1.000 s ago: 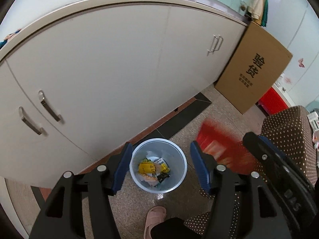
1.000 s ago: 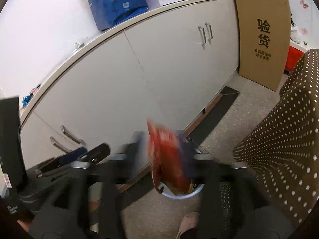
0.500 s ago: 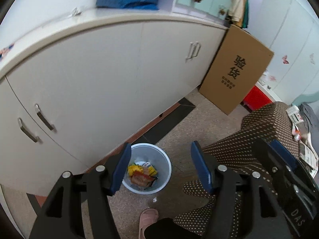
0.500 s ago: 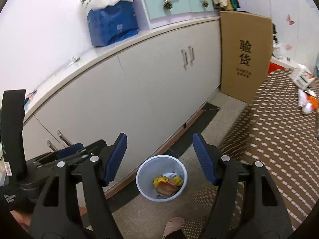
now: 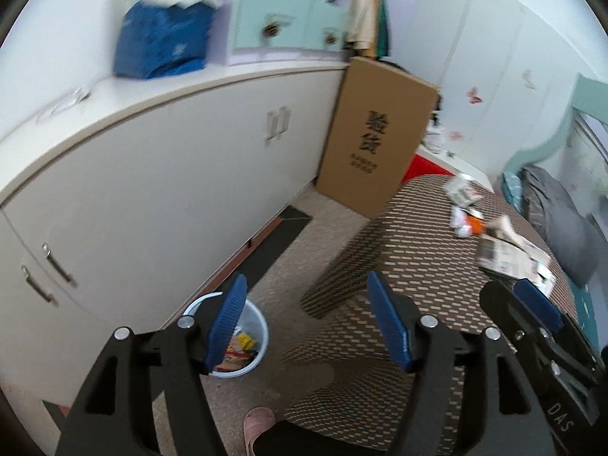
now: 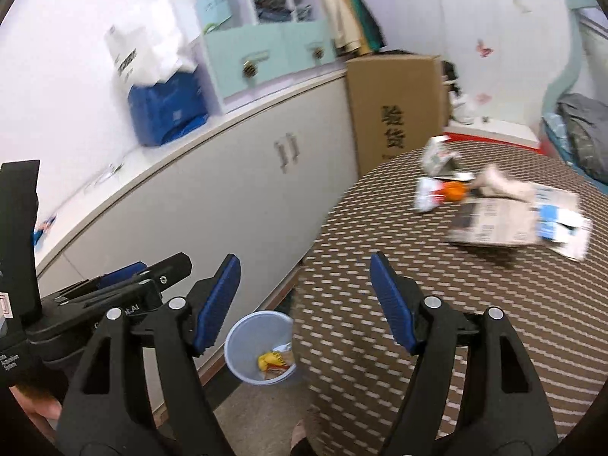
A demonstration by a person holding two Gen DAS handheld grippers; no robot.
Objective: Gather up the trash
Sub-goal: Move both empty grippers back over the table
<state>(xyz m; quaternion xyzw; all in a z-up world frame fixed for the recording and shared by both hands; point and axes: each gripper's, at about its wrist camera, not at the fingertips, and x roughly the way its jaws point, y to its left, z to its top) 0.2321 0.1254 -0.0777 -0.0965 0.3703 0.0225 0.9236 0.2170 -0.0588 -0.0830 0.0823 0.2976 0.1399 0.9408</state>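
The red snack packet that hung between the right gripper's (image 6: 304,304) pads a second ago now lies in the waste bin (image 6: 243,328) among the yellow wrappers (image 6: 270,361). Both views swing up: the bin slides to 7 o'clock, and the dotted tablecloth (image 5: 429,250) with its paper litter (image 6: 516,220) appears at 2 o'clock. The left gripper's (image 5: 307,323) empty jaws have just been opening.

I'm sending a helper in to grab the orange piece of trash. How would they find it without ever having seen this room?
Start at the brown table with the pale dotted cloth, in front of the tall cardboard box. Trash lies at its far side: a flattened newspaper and white wrappers. The orange piece lies by the newspaper's far edge, the only bright orange thing there.
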